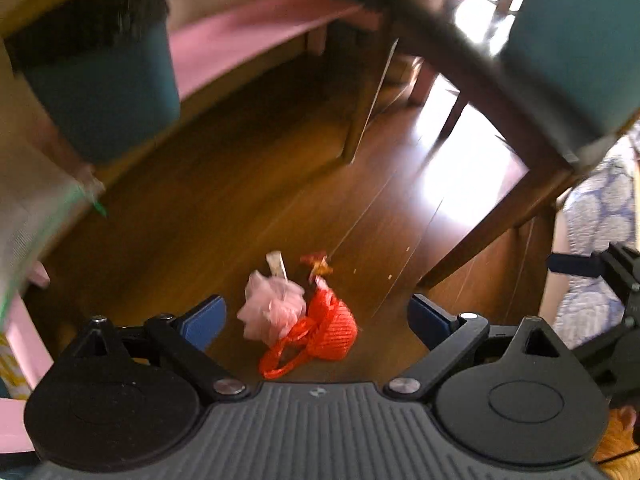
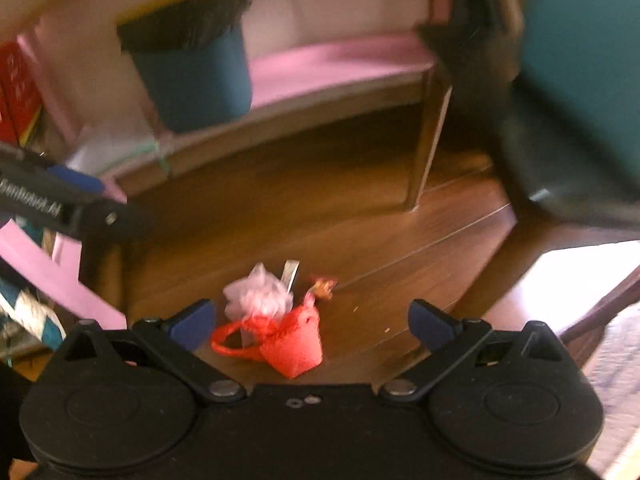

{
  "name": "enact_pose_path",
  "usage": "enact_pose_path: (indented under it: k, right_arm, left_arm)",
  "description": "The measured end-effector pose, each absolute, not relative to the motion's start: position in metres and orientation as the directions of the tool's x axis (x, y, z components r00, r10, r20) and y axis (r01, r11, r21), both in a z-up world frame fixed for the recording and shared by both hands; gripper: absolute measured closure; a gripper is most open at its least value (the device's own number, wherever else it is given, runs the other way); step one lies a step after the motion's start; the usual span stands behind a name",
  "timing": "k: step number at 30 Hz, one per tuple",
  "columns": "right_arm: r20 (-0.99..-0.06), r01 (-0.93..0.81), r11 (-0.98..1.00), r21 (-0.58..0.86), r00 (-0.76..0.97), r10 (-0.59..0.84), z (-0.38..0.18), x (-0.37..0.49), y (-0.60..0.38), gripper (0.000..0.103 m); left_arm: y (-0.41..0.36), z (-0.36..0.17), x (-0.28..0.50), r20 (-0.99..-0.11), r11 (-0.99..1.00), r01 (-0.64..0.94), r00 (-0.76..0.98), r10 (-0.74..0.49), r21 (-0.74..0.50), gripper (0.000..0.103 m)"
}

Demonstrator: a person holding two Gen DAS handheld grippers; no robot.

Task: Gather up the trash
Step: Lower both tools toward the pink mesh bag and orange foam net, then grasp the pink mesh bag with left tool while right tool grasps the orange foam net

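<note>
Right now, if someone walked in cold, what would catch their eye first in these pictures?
The little heap of trash on the wood floor: a red net bag touching a pink mesh ball, with a small wrapper just beyond. Both open hand-held grippers frame it, left and right. Behind stands a teal bin with a black liner.

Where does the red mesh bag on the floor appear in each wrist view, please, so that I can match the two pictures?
Left wrist view: the red mesh bag lies low, near centre, right of the pink net ball.
Right wrist view: the bag lies low, just left of centre, below and right of the pink net ball.
Shared landmark: the teal bin with a black liner, upper left in both.
</note>
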State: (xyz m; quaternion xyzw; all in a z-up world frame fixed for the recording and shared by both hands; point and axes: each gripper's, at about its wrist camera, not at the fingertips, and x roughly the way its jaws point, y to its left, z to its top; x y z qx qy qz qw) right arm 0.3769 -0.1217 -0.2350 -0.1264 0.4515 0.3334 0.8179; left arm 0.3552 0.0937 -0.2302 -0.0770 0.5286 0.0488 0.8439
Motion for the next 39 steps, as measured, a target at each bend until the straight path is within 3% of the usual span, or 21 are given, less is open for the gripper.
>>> enact_pose_path:
  k: [7, 21, 32, 35, 38, 39]
  right_arm:
    - [-0.874, -0.692, 0.708, 0.143, 0.247, 0.418, -0.313, 0.399, -0.085, 0.0]
    - [-0.943, -0.855, 0.508, 0.106, 0.076, 0.325, -0.469, 0.413, -0.034, 0.0]
    - [-0.947, -0.852, 0.51, 0.12, 0.056, 0.317, -0.536, 0.424, -0.015, 0.0]
    - [-0.948, -0.834, 0.537, 0.128, 0.056, 0.313, -0.546, 0.425, -0.016, 0.006]
    - [-0.951, -0.812, 0.566, 0.142, 0.047, 0.307, -0.553, 0.428, -0.018, 0.02]
    - [-0.951, -0.804, 0.577, 0.146, 0.046, 0.306, -0.554, 0.43, -0.02, 0.022]
  left_arm:
    - [0.123, -0.313, 0.394, -0.945, 0.97, -0.23, 0.326, -0.006, -0.085, 0.005]
    - [0.159, -0.475, 0.458, -0.995, 0.946, -0.32, 0.097, -0.018, -0.048, 0.005]
    - [0.16, -0.558, 0.484, -0.999, 0.942, -0.335, -0.026, -0.044, -0.032, 0.005]
    - [0.159, -0.57, 0.485, -0.997, 0.936, -0.351, -0.048, -0.053, -0.032, 0.006]
    - [0.163, -0.577, 0.485, -0.996, 0.926, -0.377, -0.065, -0.06, -0.031, 0.023]
    - [0.164, -0.58, 0.484, -0.995, 0.923, -0.384, -0.08, -0.063, -0.028, 0.035]
